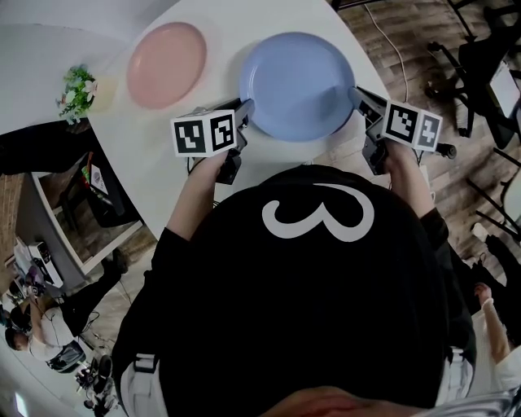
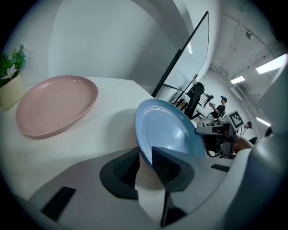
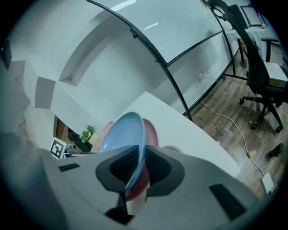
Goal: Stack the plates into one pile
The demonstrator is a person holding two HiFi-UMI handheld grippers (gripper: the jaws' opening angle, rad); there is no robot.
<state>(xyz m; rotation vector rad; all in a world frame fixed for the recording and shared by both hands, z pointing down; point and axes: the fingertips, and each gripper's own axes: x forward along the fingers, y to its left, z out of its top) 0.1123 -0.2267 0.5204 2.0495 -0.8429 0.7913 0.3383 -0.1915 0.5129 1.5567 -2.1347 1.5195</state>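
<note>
A blue plate (image 1: 297, 81) hangs between my two grippers, seemingly just above the white table (image 1: 232, 20). My left gripper (image 1: 244, 114) is shut on its left rim, and the left gripper view shows the blue plate (image 2: 166, 128) tilted, its edge pinched between the pads. On the opposite rim my right gripper (image 1: 358, 98) is shut too; the right gripper view shows the blue plate (image 3: 123, 130) edge-on with a reddish underside. A pink plate (image 1: 167, 63) lies flat on the table to the left, apart from both grippers, and shows as the pink plate (image 2: 56, 105) in the left gripper view.
A small potted plant (image 1: 77, 91) stands at the table's left edge beside the pink plate. The table's curved edge runs close in front of the person. Office chairs (image 1: 480, 73) and a cable stand on the wooden floor to the right.
</note>
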